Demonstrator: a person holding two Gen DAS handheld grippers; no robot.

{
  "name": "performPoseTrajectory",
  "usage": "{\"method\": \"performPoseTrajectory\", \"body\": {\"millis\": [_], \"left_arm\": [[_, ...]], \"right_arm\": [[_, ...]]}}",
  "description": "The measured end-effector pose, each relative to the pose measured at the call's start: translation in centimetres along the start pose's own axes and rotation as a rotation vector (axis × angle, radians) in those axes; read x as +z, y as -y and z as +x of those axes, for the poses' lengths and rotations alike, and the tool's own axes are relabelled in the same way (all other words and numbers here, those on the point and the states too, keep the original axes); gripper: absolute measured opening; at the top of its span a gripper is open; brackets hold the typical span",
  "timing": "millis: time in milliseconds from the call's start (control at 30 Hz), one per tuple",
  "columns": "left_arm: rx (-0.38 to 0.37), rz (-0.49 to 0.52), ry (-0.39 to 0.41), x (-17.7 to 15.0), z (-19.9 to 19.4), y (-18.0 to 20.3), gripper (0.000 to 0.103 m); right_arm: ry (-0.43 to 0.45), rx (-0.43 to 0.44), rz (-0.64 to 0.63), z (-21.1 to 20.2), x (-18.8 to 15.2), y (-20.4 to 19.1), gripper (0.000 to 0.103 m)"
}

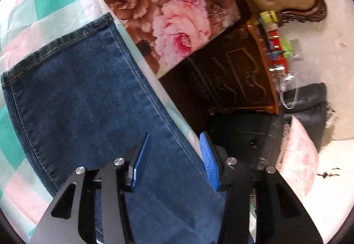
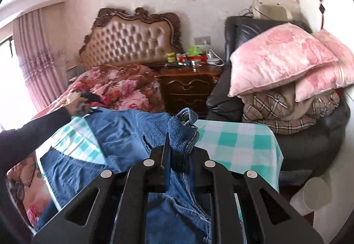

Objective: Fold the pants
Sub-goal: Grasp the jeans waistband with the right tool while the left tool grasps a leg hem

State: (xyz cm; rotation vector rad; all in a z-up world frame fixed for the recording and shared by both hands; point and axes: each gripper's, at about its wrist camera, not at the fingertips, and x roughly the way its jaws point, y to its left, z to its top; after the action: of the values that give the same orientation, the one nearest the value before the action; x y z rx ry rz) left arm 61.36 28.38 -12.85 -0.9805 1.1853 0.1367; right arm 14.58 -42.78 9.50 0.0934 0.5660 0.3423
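Note:
Blue denim pants [image 1: 88, 98] lie on a green, white and pink checked cloth [image 1: 44, 0]. In the left wrist view a leg with its stitched hem runs diagonally under my left gripper [image 1: 174, 144], whose blue-padded jaws stand open above the leg's right edge. In the right wrist view my right gripper [image 2: 177, 144] is shut on a bunched fold of the pants [image 2: 183, 126], lifted a little above the checked cloth [image 2: 239, 144]. The rest of the pants spreads left, where the person's dark-sleeved arm [image 2: 33, 129] holds the left gripper far off.
A floral quilt [image 2: 124, 87] covers the bed beyond, under a tufted headboard [image 2: 130, 42]. A dark wooden nightstand [image 2: 190, 87] with small items stands beside it. A black armchair [image 2: 309, 138] at right holds pink pillows [image 2: 278, 58] and a plaid blanket. A white bin [image 2: 312, 195] stands lower right.

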Motion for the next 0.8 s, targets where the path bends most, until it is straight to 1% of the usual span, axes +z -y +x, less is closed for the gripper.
{"method": "performPoseTrajectory", "body": {"millis": [33, 67, 133, 200, 233, 333, 400, 433, 467, 500, 567, 633, 667, 733, 767, 800], "left_arm": [[0.009, -0.018, -0.011, -0.1, 0.3, -0.3, 0.045], [0.0, -0.049, -0.021, 0.1, 0.7, -0.5, 0.045], [0.002, -0.056, -0.024, 0.1, 1.0, -0.5, 0.045], [0.004, -0.084, -0.046, 0.2, 1.6, -0.5, 0.045], [0.005, -0.087, -0.049, 0.3, 1.8, -0.3, 0.045], [0.059, -0.077, -0.067, 0.5, 2.6, 0.3, 0.045], [0.079, -0.052, -0.078, 0.5, 3.0, 0.9, 0.044], [0.094, -0.037, -0.083, 0.5, 3.0, 1.1, 0.027], [0.101, -0.03, -0.089, 0.4, 2.9, 1.0, 0.016], [0.091, -0.033, -0.092, 0.2, 2.6, 0.8, 0.002], [0.056, -0.031, -0.079, -0.3, 0.9, 0.1, 0.002], [-0.009, -0.057, -0.052, -1.8, -2.1, -1.0, 0.002], [-0.068, -0.055, -0.03, -2.6, -4.8, -1.8, 0.002], [-0.157, -0.053, -0.003, -4.6, -9.6, -3.8, 0.002], [-0.216, -0.055, 0.019, -6.2, -13.0, -5.7, 0.002], [-0.255, -0.046, 0.049, -8.0, -16.5, -7.8, 0.001]], "right_arm": [[0.004, 0.011, -0.004, -0.3, -0.1, -0.1, 0.014], [0.014, 0.026, -0.018, -1.0, -0.4, -0.4, 0.014], [0.025, 0.052, -0.037, -2.0, -0.7, -0.9, 0.014], [0.031, 0.076, -0.064, -3.0, -1.1, -1.6, 0.014], [0.03, 0.082, -0.075, -3.2, -1.2, -1.8, 0.014], [0.025, 0.11, -0.11, -4.5, -1.8, -2.7, 0.014], [0.025, 0.116, -0.124, -5.3, -2.1, -3.3, 0.014], [0.027, 0.113, -0.122, -5.8, -2.3, -3.5, 0.014], [0.026, 0.11, -0.116, -6.0, -2.5, -3.5, 0.014], [0.023, 0.102, -0.107, -6.4, -2.7, -3.4, 0.014], [0.02, 0.096, -0.097, -6.8, -3.0, -3.1, 0.014], [0.023, 0.07, -0.086, -7.1, -3.3, -2.6, 0.014], [0.028, 0.058, -0.07, -7.2, -3.4, -2.0, 0.014], [0.041, 0.053, -0.013, -7.7, -3.9, -0.4, 0.014], [0.045, 0.045, 0.022, -8.1, -4.6, 0.6, 0.014], [0.045, 0.039, 0.042, -8.2, -5.0, 1.1, 0.014]]}}
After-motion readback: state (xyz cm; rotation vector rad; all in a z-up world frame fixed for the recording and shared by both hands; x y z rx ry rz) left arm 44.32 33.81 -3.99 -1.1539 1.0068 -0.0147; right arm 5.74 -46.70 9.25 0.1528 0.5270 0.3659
